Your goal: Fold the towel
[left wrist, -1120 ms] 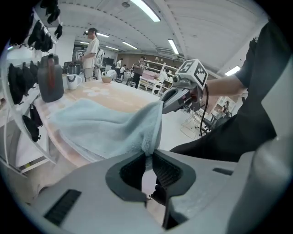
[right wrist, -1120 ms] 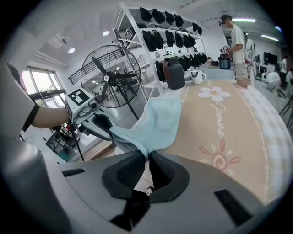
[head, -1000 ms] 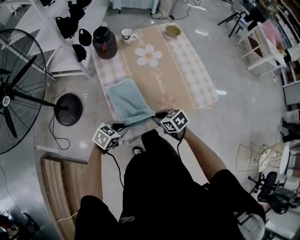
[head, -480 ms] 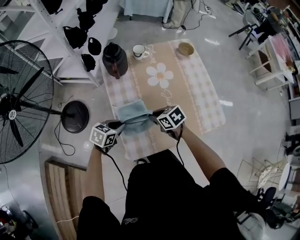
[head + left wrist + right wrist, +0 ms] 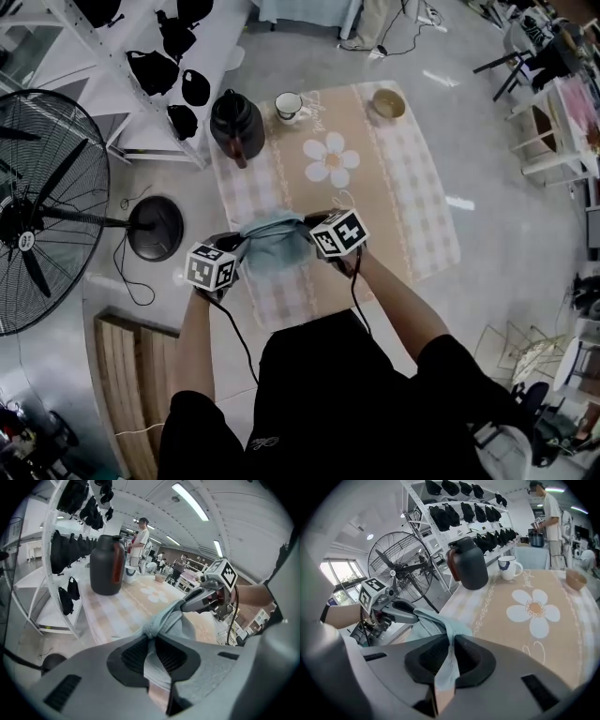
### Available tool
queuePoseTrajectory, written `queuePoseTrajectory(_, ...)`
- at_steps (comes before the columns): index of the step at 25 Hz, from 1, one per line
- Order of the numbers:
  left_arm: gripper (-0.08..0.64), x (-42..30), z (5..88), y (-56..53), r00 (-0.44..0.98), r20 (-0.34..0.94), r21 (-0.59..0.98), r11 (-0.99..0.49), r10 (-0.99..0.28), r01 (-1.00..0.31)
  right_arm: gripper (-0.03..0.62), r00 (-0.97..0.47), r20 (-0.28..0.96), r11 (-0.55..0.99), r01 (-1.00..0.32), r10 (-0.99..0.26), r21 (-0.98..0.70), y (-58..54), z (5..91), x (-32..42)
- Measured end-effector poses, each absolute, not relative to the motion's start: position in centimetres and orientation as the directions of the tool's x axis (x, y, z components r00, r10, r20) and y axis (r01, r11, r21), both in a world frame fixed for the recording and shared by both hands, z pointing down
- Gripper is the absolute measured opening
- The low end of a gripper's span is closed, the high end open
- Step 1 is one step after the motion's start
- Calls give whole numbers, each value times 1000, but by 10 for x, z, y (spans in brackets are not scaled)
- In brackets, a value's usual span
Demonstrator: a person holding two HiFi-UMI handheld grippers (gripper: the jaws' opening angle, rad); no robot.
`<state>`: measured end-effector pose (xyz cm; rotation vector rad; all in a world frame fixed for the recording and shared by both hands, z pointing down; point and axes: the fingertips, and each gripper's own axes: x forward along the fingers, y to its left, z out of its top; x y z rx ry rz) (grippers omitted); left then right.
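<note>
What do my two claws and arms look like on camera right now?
The left claw and right claw are grey, with black ribbed pads; each carries a white cube with black square markers. A black cable trails from each. The sleeves are black and short.

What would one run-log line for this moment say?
left gripper: shut on towel | right gripper: shut on towel | towel: bunched between them over mat
</note>
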<state>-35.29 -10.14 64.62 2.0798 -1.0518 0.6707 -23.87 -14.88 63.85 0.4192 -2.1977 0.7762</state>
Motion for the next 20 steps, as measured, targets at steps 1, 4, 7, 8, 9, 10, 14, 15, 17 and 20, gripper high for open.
queuePoseTrajectory(1,54,-355,646,-105,524,695,351,-404,-492,-845,31,-663,746,764,-514,-64,-391,-152,639,-240)
queuePoseTrajectory(4,96,-365,644,-112,487,658,367,-320,-575,-874,82,-676,731,778,-508,-94,-370,-154,639,-243)
queuePoseTrajectory(7,243,-372,642,-110,453,639,389,-247,-621,-887,221,-702,698,787,-506,-138,-353,-153,634,-245)
queuePoseTrajectory(8,246,-374,642,-107,441,638,385,-234,-631,-892,232,-709,687,789,-509,-157,-345,-153,631,-245)
queuePoseTrajectory(9,251,-375,641,-104,430,636,381,-224,-641,-897,242,-715,677,789,-512,-173,-339,-151,628,-245)
queuePoseTrajectory(10,253,-375,640,-100,421,631,381,-213,-651,-900,245,-720,669,789,-515,-186,-336,-149,625,-244)
queuePoseTrajectory(14,253,-375,630,-80,393,600,393,-170,-697,-903,245,-722,658,802,-515,-215,-303,-129,617,-241)
queuePoseTrajectory(15,253,-372,627,-73,389,593,391,-170,-705,-904,245,-718,659,806,-517,-225,-288,-122,615,-240)
queuePoseTrajectory(17,253,-360,621,-56,391,583,379,-188,-712,-906,242,-704,663,809,-531,-254,-254,-106,613,-234)
queuePoseTrajectory(20,253,-337,617,-26,399,581,362,-214,-709,-907,241,-683,676,808,-546,-278,-219,-76,613,-222)
